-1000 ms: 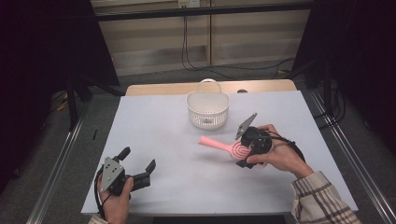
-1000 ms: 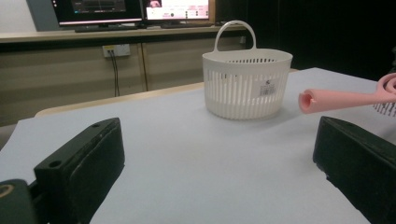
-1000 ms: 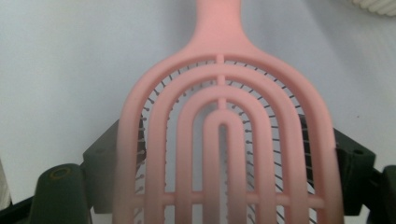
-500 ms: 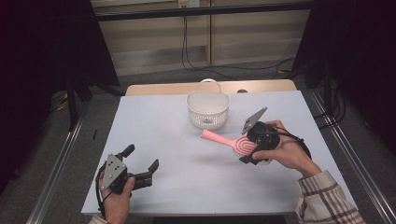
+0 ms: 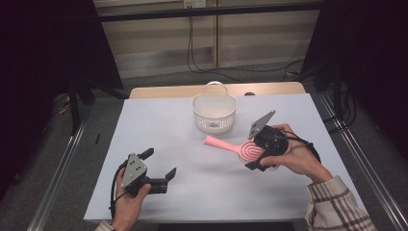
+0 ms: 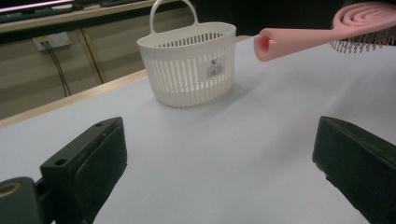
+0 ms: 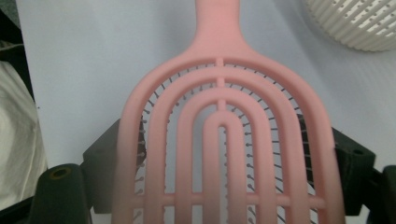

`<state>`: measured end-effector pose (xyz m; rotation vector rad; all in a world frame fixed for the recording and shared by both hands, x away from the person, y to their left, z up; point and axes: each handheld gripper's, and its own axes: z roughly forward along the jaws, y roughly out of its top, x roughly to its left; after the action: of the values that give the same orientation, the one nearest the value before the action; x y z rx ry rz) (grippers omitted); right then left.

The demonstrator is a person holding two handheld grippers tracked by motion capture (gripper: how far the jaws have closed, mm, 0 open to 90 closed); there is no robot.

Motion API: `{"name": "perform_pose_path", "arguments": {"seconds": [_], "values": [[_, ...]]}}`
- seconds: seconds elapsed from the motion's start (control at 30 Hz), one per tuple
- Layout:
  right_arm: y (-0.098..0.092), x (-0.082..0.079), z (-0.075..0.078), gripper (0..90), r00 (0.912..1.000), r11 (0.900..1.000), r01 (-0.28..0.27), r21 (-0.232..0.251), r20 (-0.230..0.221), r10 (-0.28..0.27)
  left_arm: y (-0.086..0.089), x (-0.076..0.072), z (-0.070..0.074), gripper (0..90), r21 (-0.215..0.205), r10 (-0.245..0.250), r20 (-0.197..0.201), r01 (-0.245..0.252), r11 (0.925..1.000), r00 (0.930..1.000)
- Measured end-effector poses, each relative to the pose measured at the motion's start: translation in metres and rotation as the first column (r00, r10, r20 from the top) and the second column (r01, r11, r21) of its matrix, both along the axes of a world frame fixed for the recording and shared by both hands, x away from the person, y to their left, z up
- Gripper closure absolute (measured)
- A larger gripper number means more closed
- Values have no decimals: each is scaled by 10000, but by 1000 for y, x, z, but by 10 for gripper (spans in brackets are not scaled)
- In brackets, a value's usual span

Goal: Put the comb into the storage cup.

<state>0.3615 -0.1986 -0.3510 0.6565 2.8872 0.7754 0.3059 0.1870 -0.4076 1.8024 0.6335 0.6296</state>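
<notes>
The left hand (image 5: 126, 199) comes in from the bottom edge at the near left of the tabletop (image 5: 159, 120) and holds the left tool (image 5: 159, 165) low and roughly level, its 2 black jaws spread wide with nothing between them, its grey 3-cornered plate facing up and its cable looping by the wrist. The right hand (image 5: 293, 156), on a forearm in a plaid sleeve (image 5: 337, 207) that reaches in from the lower right, holds the right tool (image 5: 253, 153) pointing leftward with its jaws clamped on the 2 edges of a broad flat head, its plate tilted up and away.
</notes>
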Motion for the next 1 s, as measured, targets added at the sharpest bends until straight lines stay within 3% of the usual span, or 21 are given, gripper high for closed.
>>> {"name": "perform_pose_path", "arguments": {"seconds": [0.07, 0.17, 0.27, 0.33, 0.37, 0.47, 0.53, 0.6, 0.7, 0.87, 1.0], "values": [[1, 0, -1, 198, 10000, 10000, 23, -90, 30, -23, -6, 0, 1, 32, 59, 14, 55, -14, 10000, 10000], [1, 2, -2, 198, 10000, 10000, -1, -73, -6, 1, -15, 4, 3, 32, 634, -255, 424, 228, 9977, 9988], [1, 1, -2, 198, 10000, 10000, 42, -65, 9, -42, -25, 9, 5, 31, 854, -673, 420, 636, 9943, 9968], [2, 1, -2, 198, 10000, 10000, 30, -63, 2, -30, -32, 12, 5, 30, 1097, -1101, 567, 1034, 9886, 9923], [2, 1, -1, 198, 10000, 10000, 10, -52, 9, -10, -35, 13, 5, 31, 1391, -1185, 754, 1072, 9845, 9901], [2, 0, -1, 198, 10000, 10000, -69, -55, -50, 69, -41, 16, 6, 31, 1505, -1241, 822, 1108, 9824, 9889], [2, -1, 0, 198, 10000, 10000, -26, -41, -21, 26, -44, 16, 8, 31, 1915, -1275, 1093, 1050, 9759, 9858], [2, -2, 2, 198, 9999, 10000, 40, 39, 134, -40, -48, 16, 10, 31, 2437, -1250, 1243, 919, 9655, 9843], [2, -3, 5, 198, 9998, 9999, 75, 112, 206, -77, -54, 16, 13, 33, 3150, -1380, 1669, 798, 9457, 9763], [5, -3, 2, 198, 9999, 9999, -69, 118, 78, 68, -67, 15, 15, 33, 4149, -1898, 2343, 785, 9065, 9534], [6, -2, 0, 198, 10000, 9999, -68, 78, -13, 68, -75, 13, 16, 33, 4605, -2051, 2757, 583, 8858, 9391]]}}
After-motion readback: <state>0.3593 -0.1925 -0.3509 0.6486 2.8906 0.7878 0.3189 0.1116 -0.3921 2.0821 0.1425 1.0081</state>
